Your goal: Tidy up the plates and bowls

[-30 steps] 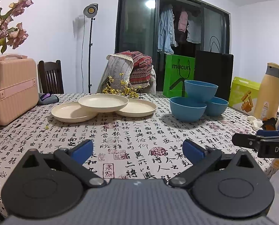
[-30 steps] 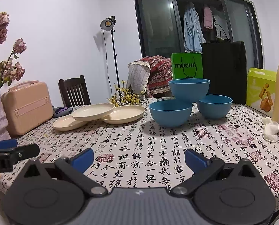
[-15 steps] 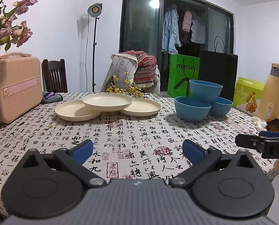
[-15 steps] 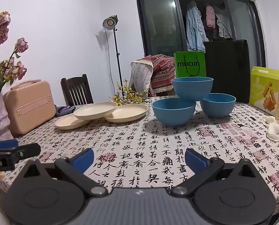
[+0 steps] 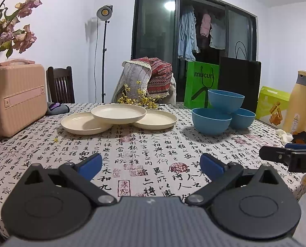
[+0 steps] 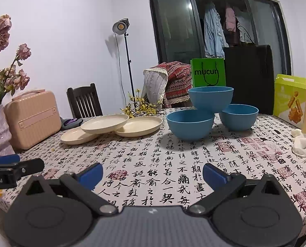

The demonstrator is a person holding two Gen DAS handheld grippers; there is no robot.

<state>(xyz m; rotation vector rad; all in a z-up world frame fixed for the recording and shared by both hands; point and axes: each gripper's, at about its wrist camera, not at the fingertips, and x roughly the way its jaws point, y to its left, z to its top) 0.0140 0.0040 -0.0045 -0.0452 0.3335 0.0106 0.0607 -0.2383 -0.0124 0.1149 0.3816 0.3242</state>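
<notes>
Landmark: the table [image 5: 153, 144], covered by a white cloth printed with black calligraphy.
Plates: three cream plates [image 5: 118, 113] sit at the far left-centre of the table; two lie flat side by side and the third rests on top, bridging both.
Bowls: three blue bowls [image 5: 211, 120] stand to the right of the plates, apart from them; two stand on the table and the top bowl [image 6: 210, 97] sits on their rims.
Left gripper [image 5: 150, 164]: low over the table's near edge, its blue-padded fingers [image 5: 90, 162] spread wide with nothing between them.
Right gripper [image 6: 151, 171]: also over the near edge, fingers [image 6: 213, 174] wide apart and empty; it shows at the right edge of the left view.
Table's left end: a pink case [image 5: 17, 96] and dried roses [image 6: 6, 70].
Table's right end: a yellow bottle [image 5: 299, 103] and a green box [image 6: 288, 98].
Behind the table: a dark chair [image 6: 84, 100] and a lamp on a stand [image 5: 104, 13].
</notes>
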